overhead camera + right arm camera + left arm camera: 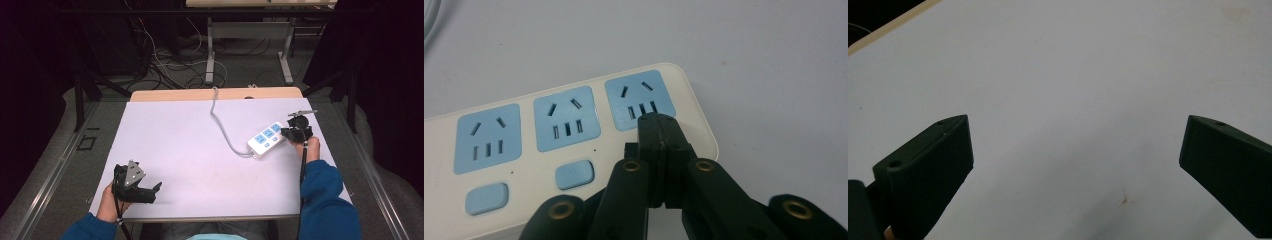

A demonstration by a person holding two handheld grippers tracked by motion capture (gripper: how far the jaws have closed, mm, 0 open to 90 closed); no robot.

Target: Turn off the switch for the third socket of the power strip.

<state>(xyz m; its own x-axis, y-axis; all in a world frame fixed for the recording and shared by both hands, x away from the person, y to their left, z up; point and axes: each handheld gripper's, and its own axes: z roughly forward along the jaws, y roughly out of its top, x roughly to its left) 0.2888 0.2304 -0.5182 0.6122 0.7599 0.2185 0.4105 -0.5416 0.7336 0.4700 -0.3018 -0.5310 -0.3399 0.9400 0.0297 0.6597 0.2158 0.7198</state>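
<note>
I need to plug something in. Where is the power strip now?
In the high view, the power strip lies on the table's right side, with the right gripper at its far end.

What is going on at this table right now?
A person holds a claw in each hand over a white-covered table. The right claw is shut, empty, with its tips over the end socket of a white power strip that has three blue sockets. The left claw is open above bare table near the front edge.

A lab: loose cables (165,60) on the floor beyond a white-covered table (170,145).
</note>
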